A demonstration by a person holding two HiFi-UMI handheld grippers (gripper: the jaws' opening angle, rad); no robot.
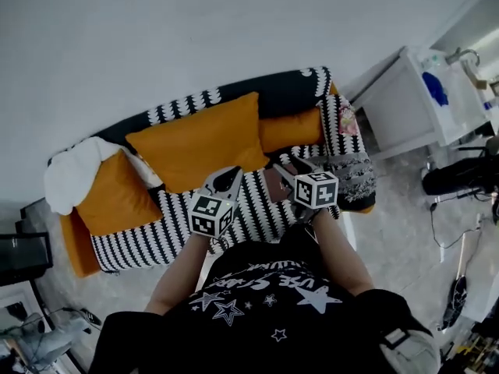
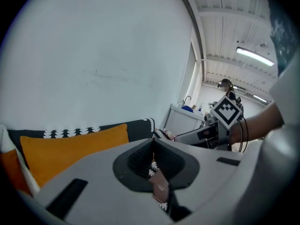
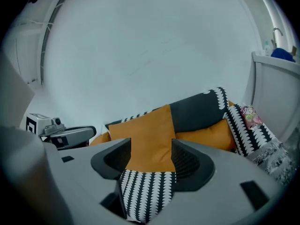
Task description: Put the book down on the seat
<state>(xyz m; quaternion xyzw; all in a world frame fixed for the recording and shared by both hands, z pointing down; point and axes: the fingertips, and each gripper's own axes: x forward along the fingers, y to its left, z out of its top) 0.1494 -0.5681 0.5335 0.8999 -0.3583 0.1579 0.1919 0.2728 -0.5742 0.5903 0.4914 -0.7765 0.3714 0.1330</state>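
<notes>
The book (image 1: 276, 187) appears to lie flat on the black-and-white patterned seat (image 1: 168, 228) of the sofa, near its front edge and between the two tools; flat on a broad cushion is its steadiest rest, so the task looks all but done; the visible cover is a brownish patch with seat pattern around it, cover face up; its long axis seems to run from the seat's front toward the backrest, though part of it is covered from above, so I hold that loosely; the right gripper (image 3: 150, 150) hangs just over it with jaws spread wide and only seat and cushion between them, a stance that suits letting go rather than carrying; the left gripper (image 2: 152, 149) points across toward the other tool with its jaws drawn together, and the book shows only through the thin slit behind them, not clamped as far as I can judge; the orange cushion (image 1: 201, 140) leans against the backrest, well behind the book.
</notes>
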